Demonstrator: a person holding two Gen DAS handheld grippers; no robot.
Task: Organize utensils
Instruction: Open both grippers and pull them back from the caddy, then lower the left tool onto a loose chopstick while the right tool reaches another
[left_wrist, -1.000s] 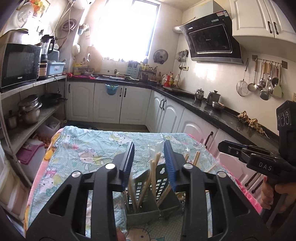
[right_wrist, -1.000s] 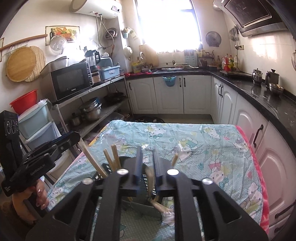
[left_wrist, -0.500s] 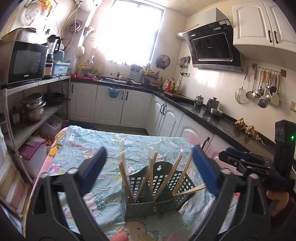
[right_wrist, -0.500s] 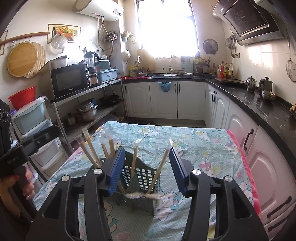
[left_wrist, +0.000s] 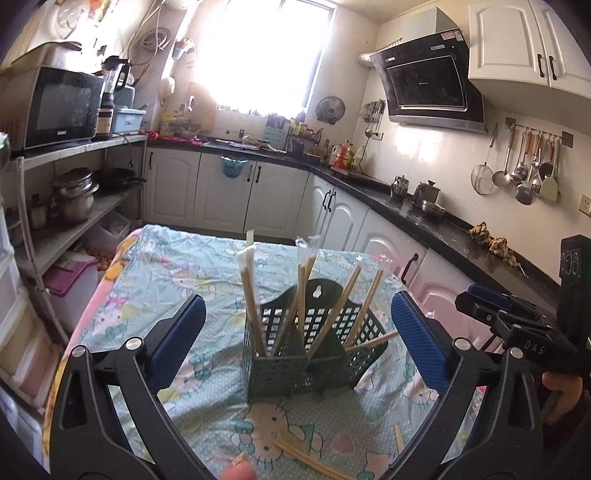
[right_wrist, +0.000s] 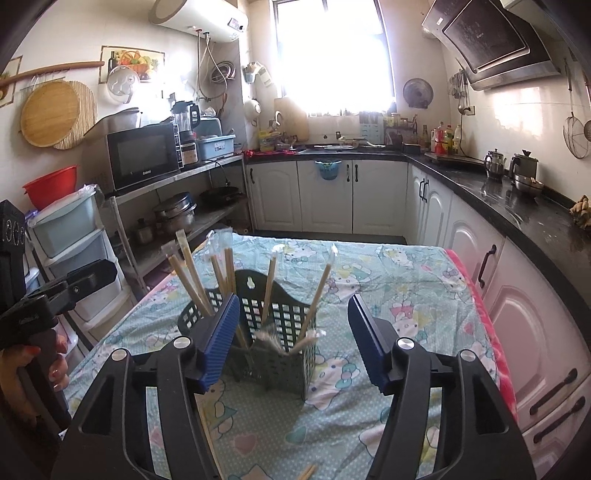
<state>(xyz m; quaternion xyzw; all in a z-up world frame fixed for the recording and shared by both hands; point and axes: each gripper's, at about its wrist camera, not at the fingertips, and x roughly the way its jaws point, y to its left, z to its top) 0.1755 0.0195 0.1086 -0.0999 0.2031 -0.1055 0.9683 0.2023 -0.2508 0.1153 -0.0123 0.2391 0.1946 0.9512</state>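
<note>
A dark green slotted utensil basket (left_wrist: 295, 369) (right_wrist: 280, 354) stands on the cartoon-print tablecloth (left_wrist: 177, 273). Several wrapped wooden chopsticks (left_wrist: 251, 295) (right_wrist: 317, 295) lean in its compartments. My left gripper (left_wrist: 298, 301) is wide open just short of the basket, its blue pads (left_wrist: 177, 332) clear of everything. My right gripper (right_wrist: 293, 302) faces the basket from the other side; its jaws are opening and its pads (right_wrist: 218, 336) touch nothing. Each gripper shows at the edge of the other's view: the right gripper (left_wrist: 480, 306), the left gripper (right_wrist: 92, 275).
Loose chopsticks (left_wrist: 306, 458) (right_wrist: 205, 417) lie on the cloth near me. A person's fingertip (left_wrist: 236, 470) shows at the bottom edge. White cabinets (right_wrist: 476, 251) run along the right of the table, and metal shelves with pots (left_wrist: 74, 195) stand on the left.
Both grippers were nearly shut over the basket on chopsticks; both have let go, opened and drawn back. The chopsticks now stand in the basket.
</note>
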